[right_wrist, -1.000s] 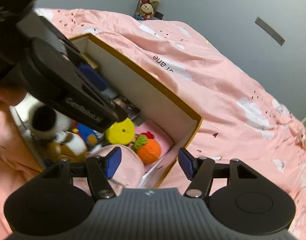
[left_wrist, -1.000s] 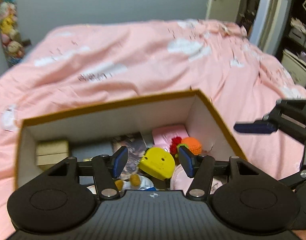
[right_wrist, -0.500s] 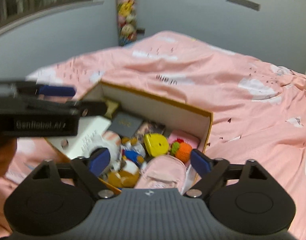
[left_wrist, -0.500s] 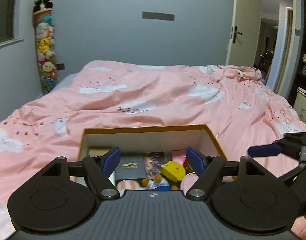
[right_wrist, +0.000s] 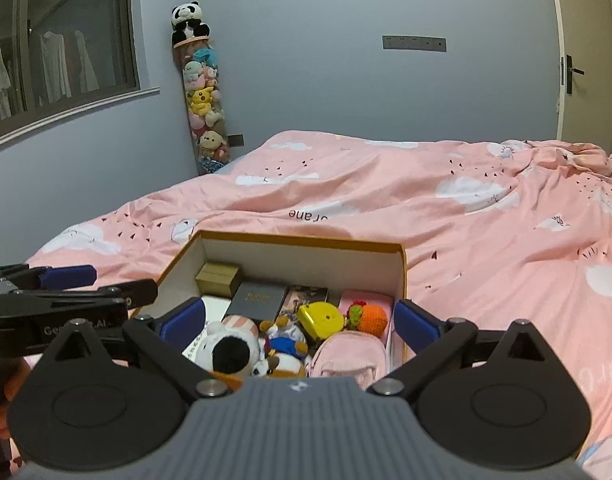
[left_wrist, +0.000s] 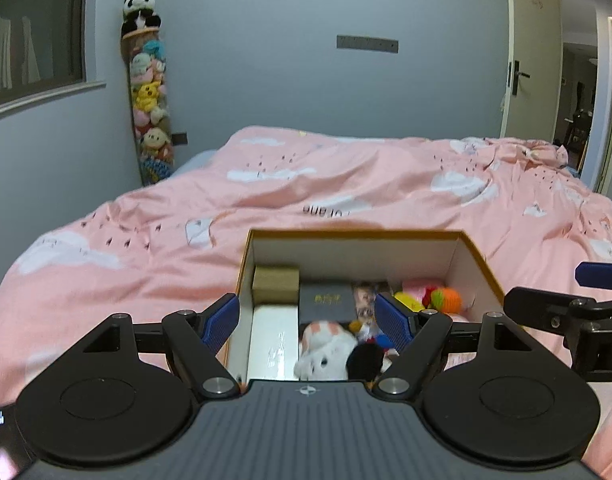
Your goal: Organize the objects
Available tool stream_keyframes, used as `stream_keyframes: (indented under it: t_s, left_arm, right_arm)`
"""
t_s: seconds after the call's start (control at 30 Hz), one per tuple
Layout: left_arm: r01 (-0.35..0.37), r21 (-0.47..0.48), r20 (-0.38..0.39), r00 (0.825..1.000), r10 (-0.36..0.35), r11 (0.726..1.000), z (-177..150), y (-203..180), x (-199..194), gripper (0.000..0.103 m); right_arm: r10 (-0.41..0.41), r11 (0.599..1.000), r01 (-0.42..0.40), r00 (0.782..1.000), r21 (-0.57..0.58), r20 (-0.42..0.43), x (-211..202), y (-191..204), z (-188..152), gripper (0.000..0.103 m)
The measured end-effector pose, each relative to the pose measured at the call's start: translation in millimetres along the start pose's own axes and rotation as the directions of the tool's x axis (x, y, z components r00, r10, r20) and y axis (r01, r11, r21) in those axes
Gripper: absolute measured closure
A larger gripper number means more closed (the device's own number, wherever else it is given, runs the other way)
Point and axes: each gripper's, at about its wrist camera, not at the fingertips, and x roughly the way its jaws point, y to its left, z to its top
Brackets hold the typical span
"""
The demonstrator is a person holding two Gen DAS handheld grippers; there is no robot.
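Observation:
An open cardboard box (right_wrist: 306,238) with an orange rim lies on the bed. It holds a yellow toy (right_wrist: 321,319), an orange crochet ball (right_wrist: 374,318), a pink pouch (right_wrist: 352,354), a white plush (right_wrist: 225,346), a dark book (right_wrist: 261,300) and a small tan box (right_wrist: 219,278). My left gripper (left_wrist: 306,312) hovers above the box's near end (left_wrist: 358,234), wide open and empty. My right gripper (right_wrist: 299,316) hangs beside it, jaws still opening, nothing between them. Each gripper shows at the edge of the other's view.
A pink quilt (left_wrist: 346,184) with white clouds covers the bed around the box. A tall hanging column of plush toys (left_wrist: 147,92) stands in the far corner beside a window (left_wrist: 33,40). A door (left_wrist: 522,60) is at the right.
Both grippers have pulled back and up from inside the box and spread their jaws wider. The right gripper has rolled to level. The box's contents stay put.

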Motion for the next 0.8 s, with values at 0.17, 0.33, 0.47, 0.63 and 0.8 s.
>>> stream_keyframes:
  t_s: [0.17,0.33,0.47,0.63,0.8]
  left_arm:
    - [0.015,-0.028,-0.062,0.998,-0.017,1.0,-15,4,-1,0.013]
    - [0.009,-0.044,-0.12,0.993,-0.014,0.999,-28,2,5,0.013]
    - [-0.008,-0.033,-0.156,0.988,0.003,0.999,-37,-3,11,0.013]
    - [-0.009,-0.028,-0.19,0.982,0.004,1.0,-45,-6,17,0.013]
    - [-0.009,-0.024,-0.204,0.979,0.004,1.0,-48,-8,21,0.013]
  right_arm:
    - [-0.006,1.0,0.006,1.0,0.011,-0.026,3,7,-13,0.002]
    - [-0.016,1.0,0.018,0.998,0.02,-0.067,10,9,-27,0.002]
    - [-0.036,0.999,0.037,0.996,0.013,-0.082,15,7,-37,0.002]
    - [-0.045,0.998,0.049,0.993,0.034,-0.109,24,0,-44,0.002]
    - [-0.044,0.998,0.049,0.99,0.035,-0.136,32,-2,-50,0.002]
